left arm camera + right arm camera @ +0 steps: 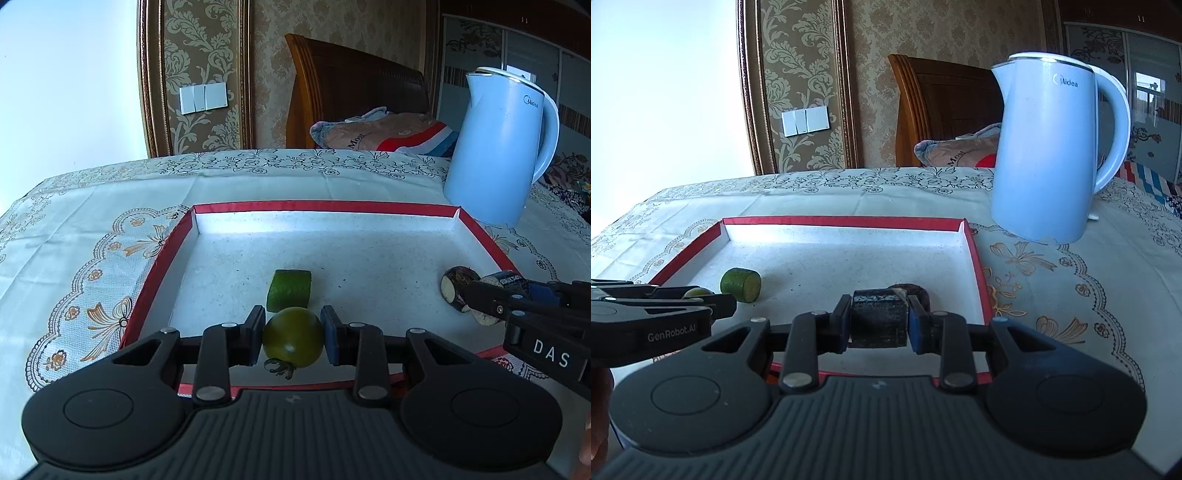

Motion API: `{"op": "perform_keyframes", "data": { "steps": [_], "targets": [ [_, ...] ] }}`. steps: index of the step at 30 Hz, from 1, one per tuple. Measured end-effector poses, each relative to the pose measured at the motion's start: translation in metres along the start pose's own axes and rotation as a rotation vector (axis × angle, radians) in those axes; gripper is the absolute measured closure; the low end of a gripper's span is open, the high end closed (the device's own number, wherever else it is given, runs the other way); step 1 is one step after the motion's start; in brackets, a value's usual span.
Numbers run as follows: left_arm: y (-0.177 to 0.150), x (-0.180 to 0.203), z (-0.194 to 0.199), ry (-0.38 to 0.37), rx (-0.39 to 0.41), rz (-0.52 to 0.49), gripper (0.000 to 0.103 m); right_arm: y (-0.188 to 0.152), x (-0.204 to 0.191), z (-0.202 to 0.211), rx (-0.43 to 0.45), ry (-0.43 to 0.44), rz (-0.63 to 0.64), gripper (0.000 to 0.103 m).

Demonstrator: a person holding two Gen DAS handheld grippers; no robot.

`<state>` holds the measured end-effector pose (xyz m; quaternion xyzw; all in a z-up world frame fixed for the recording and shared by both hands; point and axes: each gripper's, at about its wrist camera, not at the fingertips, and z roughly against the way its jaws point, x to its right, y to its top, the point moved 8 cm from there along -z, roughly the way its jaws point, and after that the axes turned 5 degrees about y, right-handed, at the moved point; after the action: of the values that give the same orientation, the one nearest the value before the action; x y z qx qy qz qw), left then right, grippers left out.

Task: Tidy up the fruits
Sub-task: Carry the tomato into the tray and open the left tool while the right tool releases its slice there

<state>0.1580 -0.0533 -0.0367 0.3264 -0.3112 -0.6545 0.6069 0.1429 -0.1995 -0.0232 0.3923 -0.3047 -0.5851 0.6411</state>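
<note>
A red-rimmed tray (325,208) with a white floor lies on the tablecloth; it also shows in the right wrist view (846,221). My left gripper (293,338) is shut on a round green tomato (293,341) just above the tray floor. A green cucumber chunk (289,290) lies right behind it, also seen from the right (740,284). My right gripper (878,323) is shut on a dark cylindrical chunk (878,323) over the tray's right side. Another dark piece with a pale cut face (456,288) lies beside it.
A pale blue electric kettle (1052,147) stands on the tablecloth just beyond the tray's far right corner. The patterned tablecloth (92,221) spreads left of the tray. A bed headboard and pillows stand behind the table.
</note>
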Motion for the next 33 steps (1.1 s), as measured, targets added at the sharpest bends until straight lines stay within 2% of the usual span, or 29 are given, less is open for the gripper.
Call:
{"op": "perform_keyframes", "data": {
  "steps": [8, 18, 29, 33],
  "targets": [
    [0.003, 0.0, -0.013, 0.025, -0.016, -0.005, 0.071, -0.003, 0.004, -0.022, -0.047, -0.022, -0.01, 0.074],
    [0.002, -0.004, -0.024, 0.029, -0.04, 0.014, 0.071, -0.001, 0.004, -0.029, -0.037, -0.061, 0.011, 0.074],
    [0.001, -0.003, -0.028, 0.028, -0.047, 0.023, 0.071, 0.001, 0.005, -0.029, -0.034, -0.066, 0.007, 0.073],
    [0.001, -0.002, -0.029, 0.036, -0.042, 0.011, 0.069, 0.001, 0.009, -0.03, -0.03, -0.079, -0.008, 0.066]
  ]
}}
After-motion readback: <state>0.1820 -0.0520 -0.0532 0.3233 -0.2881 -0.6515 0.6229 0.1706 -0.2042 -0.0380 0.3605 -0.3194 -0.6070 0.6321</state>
